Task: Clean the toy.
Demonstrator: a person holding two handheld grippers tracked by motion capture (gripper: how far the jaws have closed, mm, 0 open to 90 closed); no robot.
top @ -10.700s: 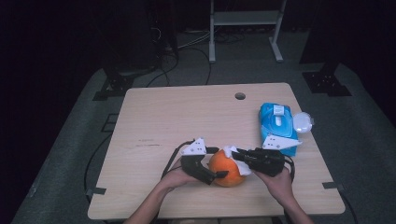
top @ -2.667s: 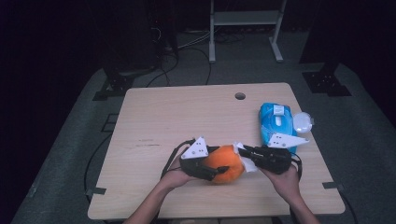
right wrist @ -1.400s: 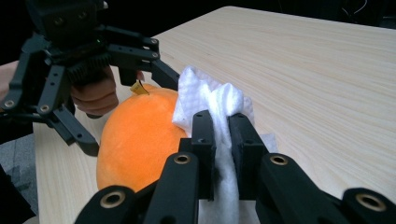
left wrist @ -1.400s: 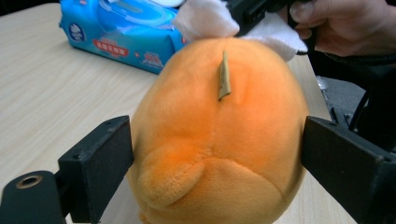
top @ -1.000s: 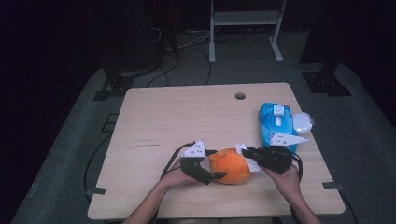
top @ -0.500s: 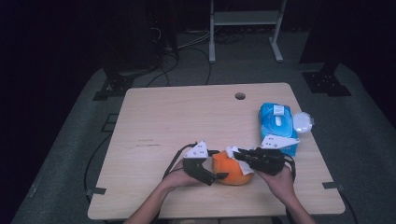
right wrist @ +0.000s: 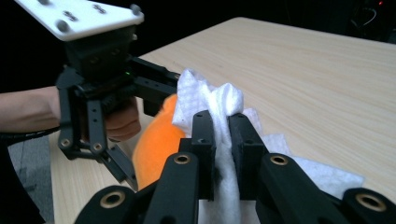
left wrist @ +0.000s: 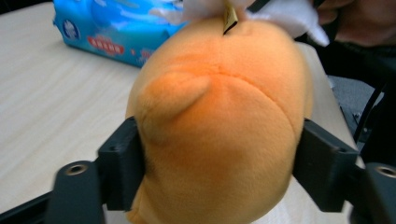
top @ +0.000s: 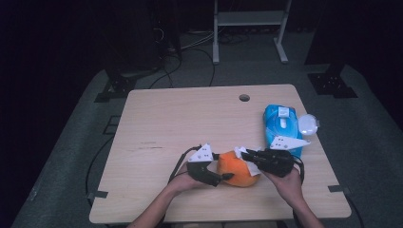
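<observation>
High view shows our 2 forearms coming in from the near edge of the table [top: 180,114], hands meeting over an orange plush toy [top: 235,167] that lies near that edge. Our left gripper [left wrist: 215,158] reaches in level from the left; its jaws have just been closing, and both pads press the toy's flanks. Our right gripper [right wrist: 221,122] comes from the right, angled toward the left one, jaws nearly together and pinching a white wipe [right wrist: 211,100] against the toy's top. Behind, a blue wipes pack [top: 281,124] lies by the right edge.
</observation>
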